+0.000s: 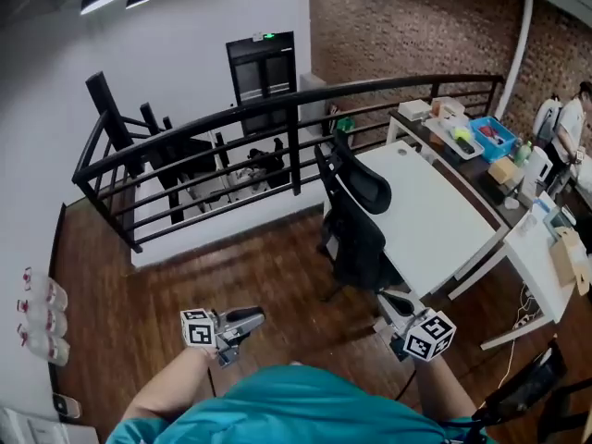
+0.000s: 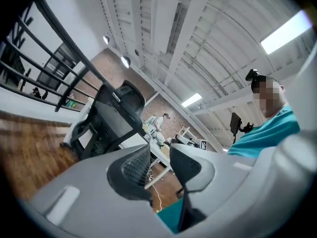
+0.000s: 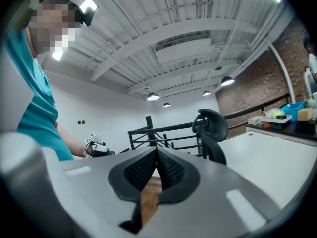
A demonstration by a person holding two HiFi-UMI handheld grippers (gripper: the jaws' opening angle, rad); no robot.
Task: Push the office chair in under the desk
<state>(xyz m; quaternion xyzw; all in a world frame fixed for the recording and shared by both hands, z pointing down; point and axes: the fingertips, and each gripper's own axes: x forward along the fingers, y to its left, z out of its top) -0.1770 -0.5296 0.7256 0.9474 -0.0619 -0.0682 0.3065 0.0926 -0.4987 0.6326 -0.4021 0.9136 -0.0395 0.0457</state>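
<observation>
A black office chair [image 1: 358, 222] stands on the wooden floor, its back toward me and its seat against the near long edge of the white desk [image 1: 435, 215]. My left gripper [image 1: 253, 320] hovers low, left of the chair and well apart from it. Its jaws stand a little apart, and nothing is between them. In the left gripper view, the chair [image 2: 112, 119] is seen beyond the left gripper [image 2: 158, 148]. My right gripper [image 1: 388, 297] is just short of the chair's base, its tips closed together and empty. The right gripper view shows the right gripper [image 3: 157, 153] with the chair's headrest [image 3: 212, 125] and the desk top [image 3: 270, 152] ahead.
A black metal railing [image 1: 277, 118] guards the drop behind the chair. A second desk [image 1: 462, 160] with a blue bin [image 1: 492, 137] and boxes stands beyond the white one. A person [image 1: 572, 123] stands at the far right. Cables [image 1: 524, 318] lie under the desk's end, near another black chair [image 1: 536, 387].
</observation>
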